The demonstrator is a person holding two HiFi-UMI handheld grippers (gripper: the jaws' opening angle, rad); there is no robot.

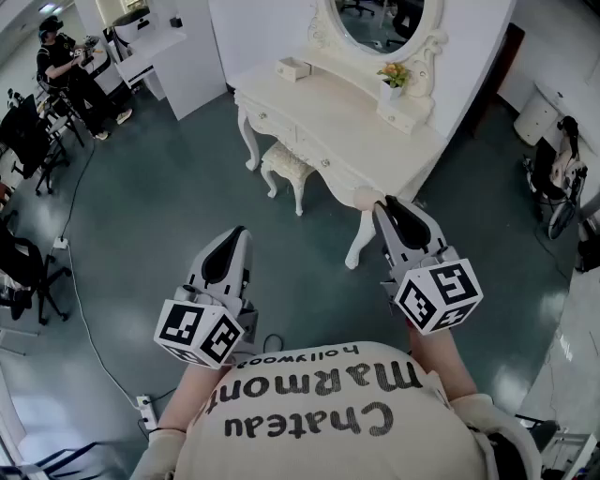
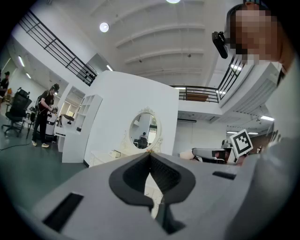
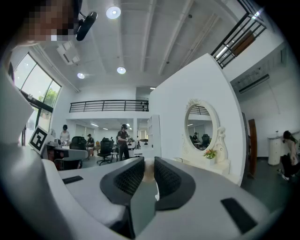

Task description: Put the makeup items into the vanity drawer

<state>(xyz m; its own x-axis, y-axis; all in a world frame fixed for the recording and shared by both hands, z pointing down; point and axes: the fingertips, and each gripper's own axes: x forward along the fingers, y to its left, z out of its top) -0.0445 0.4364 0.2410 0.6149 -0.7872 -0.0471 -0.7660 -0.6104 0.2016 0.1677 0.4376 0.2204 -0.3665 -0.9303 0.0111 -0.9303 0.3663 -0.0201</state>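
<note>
The white vanity (image 1: 328, 117) stands ahead under an oval mirror (image 1: 375, 23), with its drawer fronts closed. On its top are a small box (image 1: 293, 67) and a flower pot (image 1: 394, 80); I make out no single makeup items. Both grippers are held level above the floor, short of the vanity. My left gripper (image 1: 234, 246) (image 2: 150, 155) is shut, tips meeting, nothing between them. My right gripper (image 1: 387, 208) (image 3: 149, 161) shows a narrow gap with a pale blurred patch in it. Whether that patch is a held thing or the vanity behind, I cannot tell.
A padded stool (image 1: 286, 164) is tucked under the vanity. White cabinets (image 1: 178, 47), office chairs and a person (image 1: 61, 56) fill the far left. A cable (image 1: 84, 309) runs across the dark floor. Another person (image 1: 562, 169) is at the right.
</note>
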